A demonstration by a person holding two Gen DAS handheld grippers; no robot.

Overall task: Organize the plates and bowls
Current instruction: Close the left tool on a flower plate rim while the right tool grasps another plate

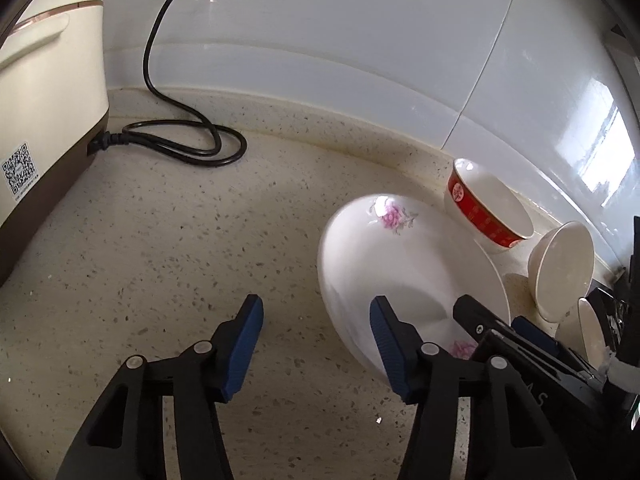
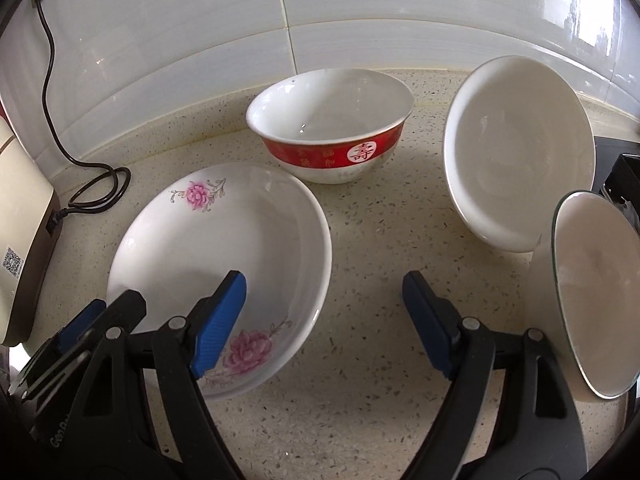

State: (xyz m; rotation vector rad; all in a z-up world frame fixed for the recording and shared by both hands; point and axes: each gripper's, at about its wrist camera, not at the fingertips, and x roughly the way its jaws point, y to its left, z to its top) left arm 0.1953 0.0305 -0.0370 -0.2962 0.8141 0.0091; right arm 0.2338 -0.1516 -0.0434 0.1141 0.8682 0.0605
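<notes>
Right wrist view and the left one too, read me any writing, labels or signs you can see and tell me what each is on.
"壽": white roundel on the red band of the red-banded bowl.
Gold characters along the same red band: too small to read.
QR code with a line of small print under it: sticker on the cream appliance; unreadable.
"Gen...": raised letters on the right gripper body, cut off.

A cream appliance (image 1: 48, 92) with a brown base is sitting on the speckled countertop (image 1: 160, 240), QR sticker (image 1: 19, 172) showing low on its side. Its black power cord (image 1: 188, 140) is plugging in at the base, looping right beside it, then running up the white tiled wall (image 1: 320, 20) behind.
</notes>
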